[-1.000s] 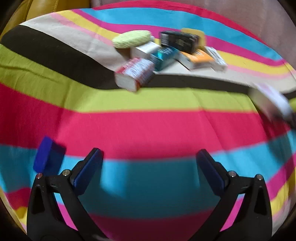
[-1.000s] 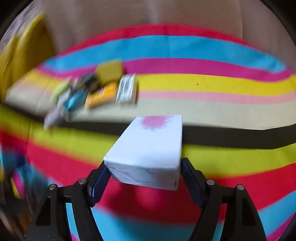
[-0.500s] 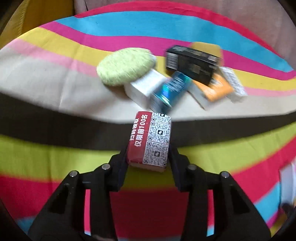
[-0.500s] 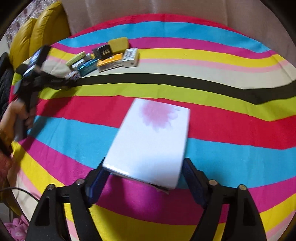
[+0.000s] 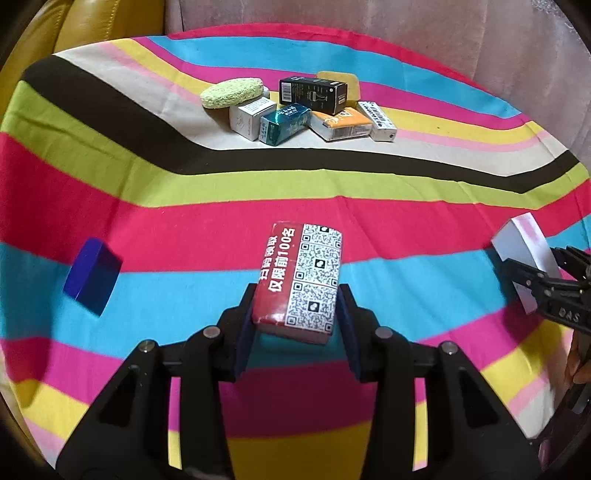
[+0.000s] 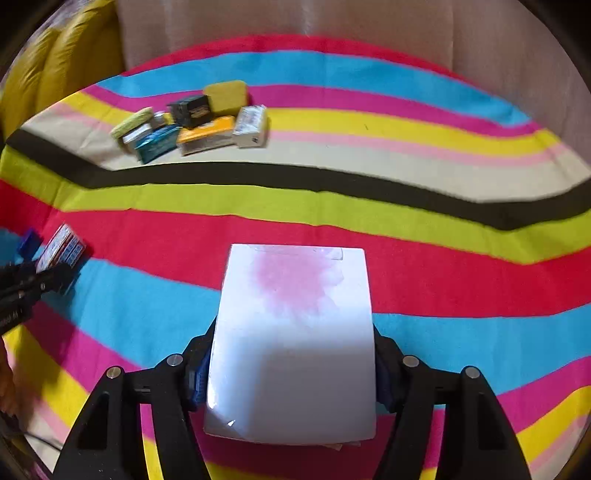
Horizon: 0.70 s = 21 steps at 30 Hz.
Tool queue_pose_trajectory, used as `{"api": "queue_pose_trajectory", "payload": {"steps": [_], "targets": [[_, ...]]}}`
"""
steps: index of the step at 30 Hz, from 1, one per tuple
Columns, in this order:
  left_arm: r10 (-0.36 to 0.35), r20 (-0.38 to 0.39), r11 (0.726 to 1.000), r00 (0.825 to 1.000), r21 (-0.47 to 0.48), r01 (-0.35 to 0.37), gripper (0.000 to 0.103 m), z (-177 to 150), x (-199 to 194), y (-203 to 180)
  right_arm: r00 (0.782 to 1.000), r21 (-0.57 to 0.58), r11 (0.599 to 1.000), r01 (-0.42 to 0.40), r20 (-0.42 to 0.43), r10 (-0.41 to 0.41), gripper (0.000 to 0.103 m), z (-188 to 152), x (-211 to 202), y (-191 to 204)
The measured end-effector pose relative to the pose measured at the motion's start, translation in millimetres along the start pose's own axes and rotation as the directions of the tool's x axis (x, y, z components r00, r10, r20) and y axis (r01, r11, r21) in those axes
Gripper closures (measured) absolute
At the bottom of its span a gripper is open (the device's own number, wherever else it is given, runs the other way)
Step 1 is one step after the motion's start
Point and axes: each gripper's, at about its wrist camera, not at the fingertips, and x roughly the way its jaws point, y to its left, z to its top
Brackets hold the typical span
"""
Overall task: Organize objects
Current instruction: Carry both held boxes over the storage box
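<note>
A red packet (image 5: pixel 301 277) printed with QR codes sits in my left gripper (image 5: pixel 297 306), which is shut on its sides and holds it over the red and blue stripes of the cloth. A white box (image 6: pixel 295 314) with a pink flower fills my right gripper (image 6: pixel 293 354). Those jaws are closing, with the pads against the box's sides. In the left wrist view the white box (image 5: pixel 524 243) and right gripper (image 5: pixel 532 280) show at the right edge. The right wrist view catches the left gripper (image 6: pixel 55 273) with the red packet (image 6: pixel 62 243) at far left.
A cluster of small boxes (image 5: pixel 295 118) lies on the beige stripe at the back, with a green sponge (image 5: pixel 231 92), a black box (image 5: pixel 314 94) and a yellow sponge (image 5: pixel 340 79). A blue block (image 5: pixel 92 280) lies at left. A yellow sofa (image 5: pixel 92 22) stands behind.
My left gripper, open and empty a second ago, has shut on the red packet by the cluster and drawn it back toward the near stripes. The right gripper still carries the white box.
</note>
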Motion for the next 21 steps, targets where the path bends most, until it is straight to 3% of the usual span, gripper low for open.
{"api": "queue_pose_trajectory", "payload": {"steps": [9, 21], "targets": [[-0.035, -0.003, 0.995, 0.999, 0.090, 0.035, 0.057, -14.3, -23.8, -34.6, 0.999, -0.003, 1.000, -0.024, 0.038, 0.024, 0.036, -24.7, -54.8, 5.0], [-0.123, 0.009, 0.960, 0.992, 0.256, 0.116, 0.057, -25.7, -60.9, -111.9, 0.999, 0.092, 0.996, 0.019, 0.043, -0.023, 0.036, -81.3, -120.9, -42.0]]}}
